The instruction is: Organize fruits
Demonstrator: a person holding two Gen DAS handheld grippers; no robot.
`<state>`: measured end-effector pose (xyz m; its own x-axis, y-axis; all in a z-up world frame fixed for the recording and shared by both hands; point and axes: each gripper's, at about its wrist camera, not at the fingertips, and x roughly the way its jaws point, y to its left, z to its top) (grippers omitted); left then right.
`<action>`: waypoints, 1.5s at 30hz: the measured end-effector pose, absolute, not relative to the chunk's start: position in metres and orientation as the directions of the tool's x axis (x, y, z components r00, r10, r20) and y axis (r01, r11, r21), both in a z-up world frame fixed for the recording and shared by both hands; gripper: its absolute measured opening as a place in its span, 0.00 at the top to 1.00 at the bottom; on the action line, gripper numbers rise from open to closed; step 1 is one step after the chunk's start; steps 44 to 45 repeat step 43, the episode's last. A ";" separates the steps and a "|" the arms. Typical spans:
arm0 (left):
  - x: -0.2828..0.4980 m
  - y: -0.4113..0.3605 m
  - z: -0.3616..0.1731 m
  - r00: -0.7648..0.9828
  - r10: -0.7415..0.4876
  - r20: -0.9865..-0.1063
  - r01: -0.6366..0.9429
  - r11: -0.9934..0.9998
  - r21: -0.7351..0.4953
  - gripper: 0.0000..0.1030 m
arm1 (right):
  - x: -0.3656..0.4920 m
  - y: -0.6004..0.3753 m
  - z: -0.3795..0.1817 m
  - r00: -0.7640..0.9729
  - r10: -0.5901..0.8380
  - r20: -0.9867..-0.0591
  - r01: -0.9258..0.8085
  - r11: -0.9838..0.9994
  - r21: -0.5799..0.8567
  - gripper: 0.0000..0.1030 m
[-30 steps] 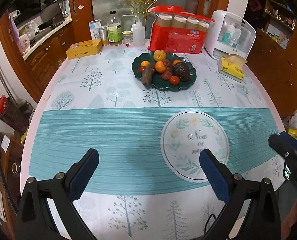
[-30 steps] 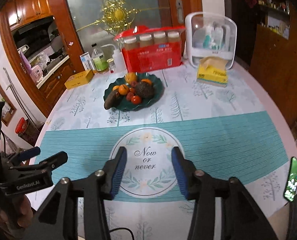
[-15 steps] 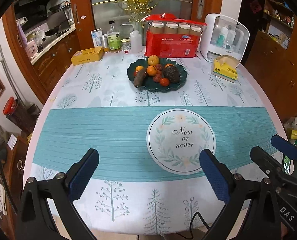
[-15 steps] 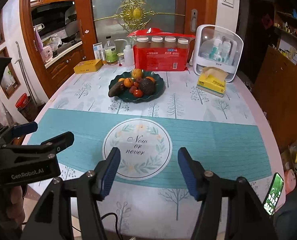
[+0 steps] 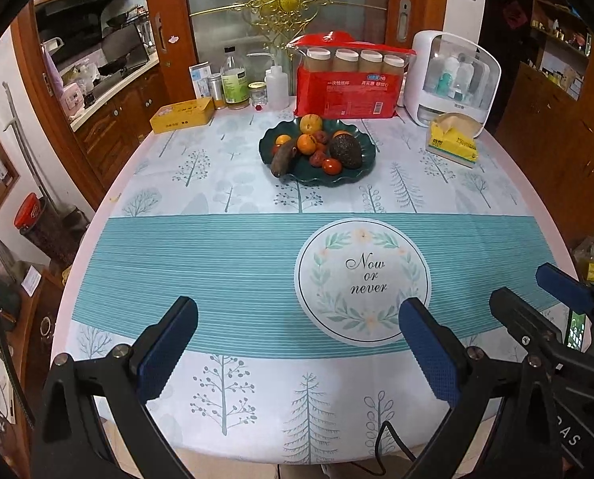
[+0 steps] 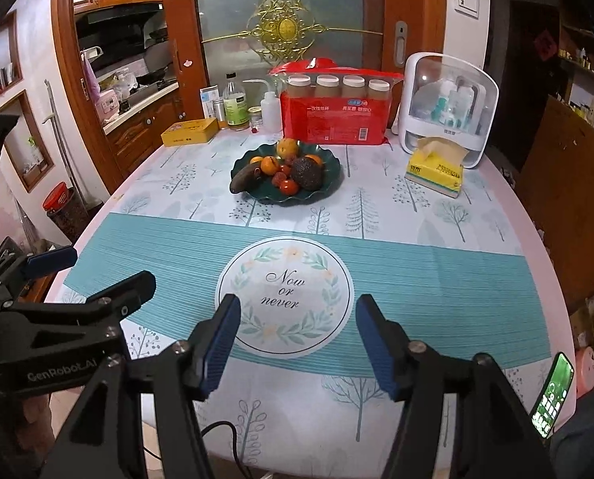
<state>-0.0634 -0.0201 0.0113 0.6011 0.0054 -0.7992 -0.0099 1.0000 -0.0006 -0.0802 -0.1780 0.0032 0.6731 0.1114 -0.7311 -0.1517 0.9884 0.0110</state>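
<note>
A dark green scalloped plate [image 5: 358, 177] [image 6: 328, 189] at the far middle of the table holds several fruits: oranges [image 5: 306, 143], a dark avocado [image 5: 345, 151] [image 6: 306, 173], a small tomato [image 5: 331, 166], a brown oblong fruit [image 5: 284, 157] [image 6: 244, 179] and a yellow pear [image 5: 310, 123]. My left gripper [image 5: 297, 343] is open and empty over the table's near edge. My right gripper [image 6: 297, 343] is open and empty beside it, far from the plate. Each gripper also shows in the other's view.
Behind the plate stand a red pack of cups [image 5: 346, 86], a white storage box [image 5: 452, 80], a yellow tissue pack [image 5: 452, 139], a yellow tin [image 5: 181, 115] and bottles [image 5: 235, 80]. A phone [image 6: 552, 395] is at the near right edge.
Both grippers have pulled back toward the near edge of the table and risen. The plate now looks farther away. Both stay open.
</note>
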 end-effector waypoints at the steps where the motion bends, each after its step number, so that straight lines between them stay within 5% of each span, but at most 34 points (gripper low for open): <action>1: -0.063 -0.019 0.011 0.601 0.003 -0.799 -0.007 1.000 -0.001 0.03 | -0.080 -0.178 0.003 0.672 0.112 -0.732 -0.150 0.989 0.013 0.41; 45: -0.040 -0.012 0.001 0.573 -0.040 -0.819 0.043 0.999 -0.018 0.03 | -0.057 -0.180 0.000 0.661 0.075 -0.747 -0.093 0.995 0.018 0.41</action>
